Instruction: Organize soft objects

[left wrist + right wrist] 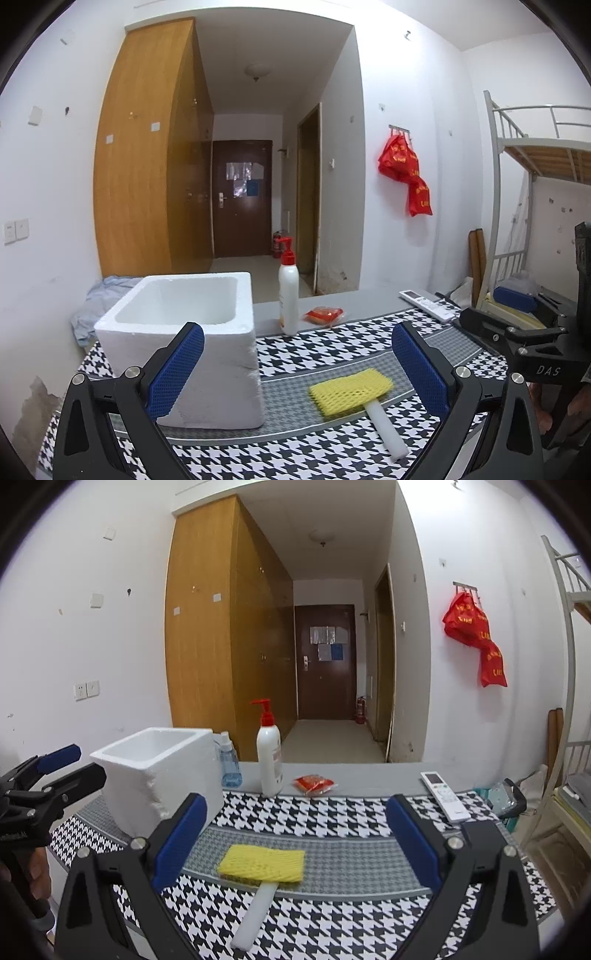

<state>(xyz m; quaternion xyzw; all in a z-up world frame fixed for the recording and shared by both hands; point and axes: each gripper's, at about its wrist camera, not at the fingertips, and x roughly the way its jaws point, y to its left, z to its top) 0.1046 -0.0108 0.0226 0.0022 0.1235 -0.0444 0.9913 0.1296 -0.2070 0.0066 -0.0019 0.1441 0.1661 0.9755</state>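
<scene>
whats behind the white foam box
In the right wrist view a blue spray bottle stands just behind the foam box; its lower part is hidden by the box.

White pump bottle (270,755) with red nozzle stands upright at 12 o'clock on the houndstooth cloth's (332,816) far edge. Blue spray bottle (228,762) just beside it at 11 o'clock (partly hidden in the left view). Red packet (314,784) at 1 o'clock; white remote control (445,794) at 2 o'clock. Red bags (474,637) hang on wall hooks.
</scene>
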